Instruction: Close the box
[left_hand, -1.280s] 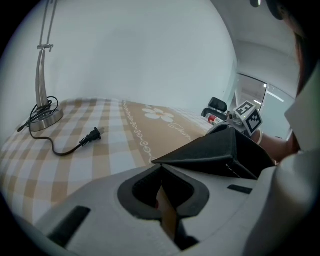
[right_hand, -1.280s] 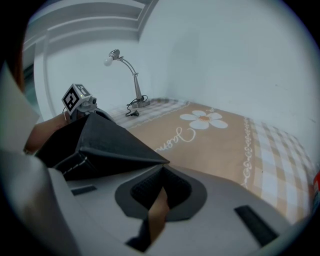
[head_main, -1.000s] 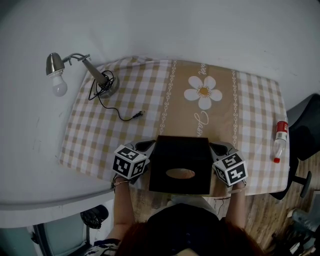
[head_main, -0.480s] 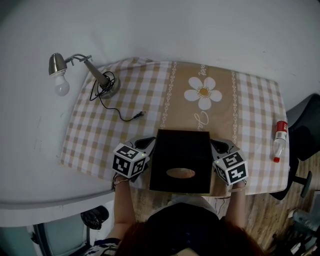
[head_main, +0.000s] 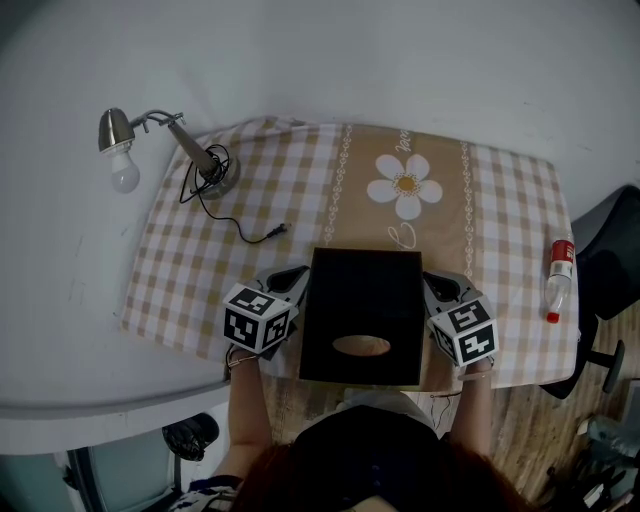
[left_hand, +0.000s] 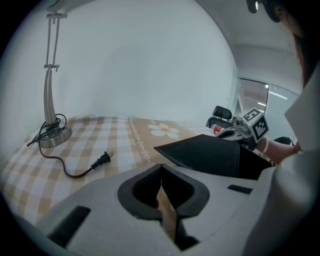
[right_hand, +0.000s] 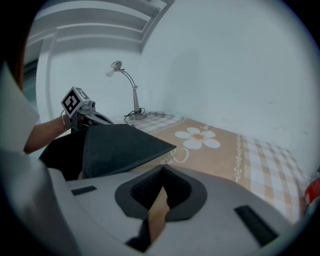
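The box (head_main: 362, 310) blocked between left hand-held gripper (head_main: 297, 276) and right hand-held gripper (head_main: 432, 284); counter (head_main: 500, 240) ahead lay open save a plug cord (head_main: 262, 236).

Plain white wall (head_main: 400, 50) runs all along the back. The table has a beige-and-white checked cloth (head_main: 190, 280) with a tan band and a daisy print (head_main: 405, 187) down the middle. A silver desk lamp (head_main: 150, 135) stands on the far left corner, and the plug end of its black cord (head_main: 250, 236) lies loose on the cloth. Wood-plank floor (head_main: 530, 440) below, black office chair (head_main: 605, 260) off to the right.
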